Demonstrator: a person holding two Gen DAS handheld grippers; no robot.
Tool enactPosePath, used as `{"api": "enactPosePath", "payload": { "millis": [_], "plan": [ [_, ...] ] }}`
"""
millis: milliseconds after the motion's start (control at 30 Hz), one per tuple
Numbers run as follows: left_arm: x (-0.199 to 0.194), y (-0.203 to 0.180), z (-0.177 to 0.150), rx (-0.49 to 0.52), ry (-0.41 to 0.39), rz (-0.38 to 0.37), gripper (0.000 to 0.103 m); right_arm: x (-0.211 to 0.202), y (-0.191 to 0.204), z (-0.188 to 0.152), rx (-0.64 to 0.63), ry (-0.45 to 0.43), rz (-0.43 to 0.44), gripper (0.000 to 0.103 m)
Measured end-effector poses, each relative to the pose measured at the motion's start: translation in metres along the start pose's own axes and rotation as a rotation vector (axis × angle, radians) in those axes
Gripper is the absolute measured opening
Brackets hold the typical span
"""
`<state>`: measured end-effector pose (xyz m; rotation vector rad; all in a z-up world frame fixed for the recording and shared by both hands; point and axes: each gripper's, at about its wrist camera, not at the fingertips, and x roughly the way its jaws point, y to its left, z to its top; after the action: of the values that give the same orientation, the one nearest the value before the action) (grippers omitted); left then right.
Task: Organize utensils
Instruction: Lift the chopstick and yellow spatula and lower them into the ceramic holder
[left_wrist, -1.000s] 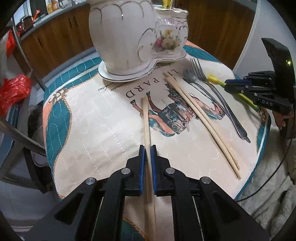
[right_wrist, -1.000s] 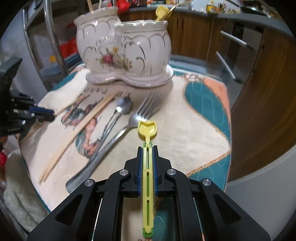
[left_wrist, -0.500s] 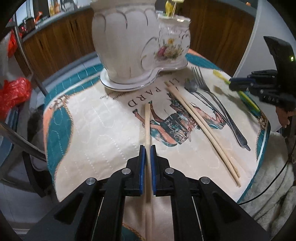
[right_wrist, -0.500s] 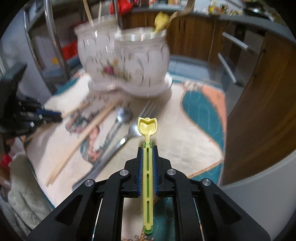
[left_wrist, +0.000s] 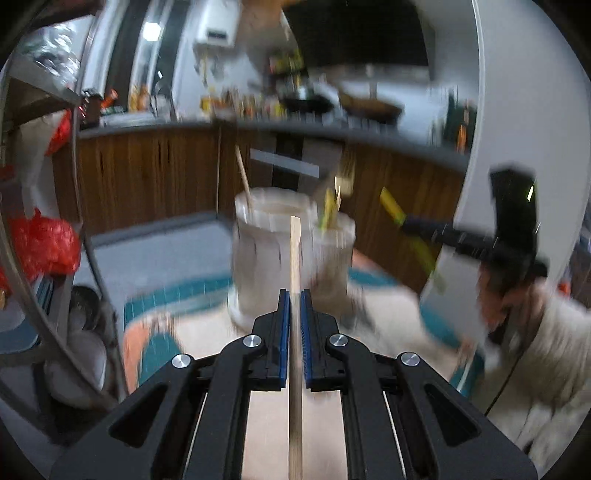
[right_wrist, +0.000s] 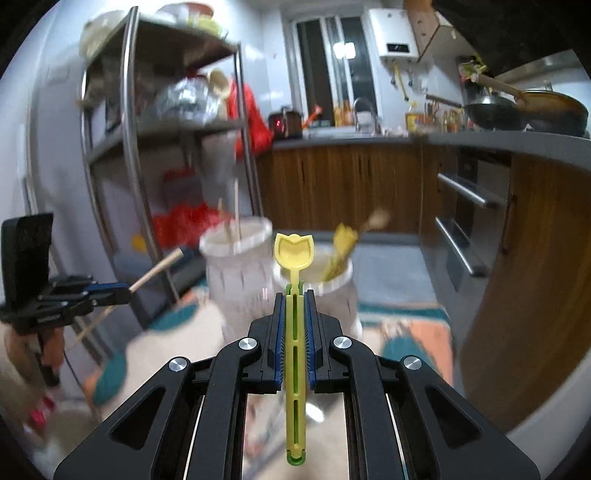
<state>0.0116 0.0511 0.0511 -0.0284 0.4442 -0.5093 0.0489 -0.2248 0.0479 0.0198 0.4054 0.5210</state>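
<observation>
Left tool (left_wrist: 294, 302): clamped on a single wooden chopstick (left_wrist: 294, 258), which runs straight out between the blue pads.
Right tool (right_wrist: 294, 299): clamped on the handle of a yellow-green plastic spoon (right_wrist: 293, 254), scoop end forward.
What changed: a second ago both utensils lay on the quilted counter (left_wrist: 207, 295) with the tools closed on them; now both are lifted clear and the views have swung up to the kitchen (heavy motion blur in the left view).
Holder: the white ceramic twin-pot holder (right_wrist: 236, 266) stands ahead; its left pot already has chopsticks, its right pot (right_wrist: 332, 280) a yellow utensil.
Meaning for the task: the pickup looks done for both; the carry to the pots is the step in hand.
Next call: chopstick to the left pot, spoon to the right, tips lowered past the rims (neither is over a rim yet).
</observation>
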Motion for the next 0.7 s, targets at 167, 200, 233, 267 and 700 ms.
{"api": "enactPosePath", "payload": {
  "millis": [167, 200, 233, 267, 700],
  "plan": [
    [0.013, 0.021, 0.04, -0.126, -0.146, -0.033, 0.006, 0.019, -0.001, 0.027, 0.064, -0.137, 0.011, 0.011],
    [0.019, 0.022, 0.047, -0.138, -0.163, -0.03, 0.006, 0.024, -0.002, 0.03, 0.074, -0.154, 0.016, 0.011],
    [0.027, 0.024, 0.057, -0.148, -0.185, -0.028, 0.006, 0.03, -0.004, 0.034, 0.086, -0.164, 0.02, 0.011],
    [0.027, 0.024, 0.061, -0.151, -0.202, -0.025, 0.006, 0.035, -0.006, 0.038, 0.104, -0.18, 0.023, 0.011],
    [0.118, 0.018, 0.106, -0.148, -0.34, 0.058, 0.006, 0.073, -0.028, 0.056, 0.188, -0.263, 0.06, 0.011]
  ]
}}
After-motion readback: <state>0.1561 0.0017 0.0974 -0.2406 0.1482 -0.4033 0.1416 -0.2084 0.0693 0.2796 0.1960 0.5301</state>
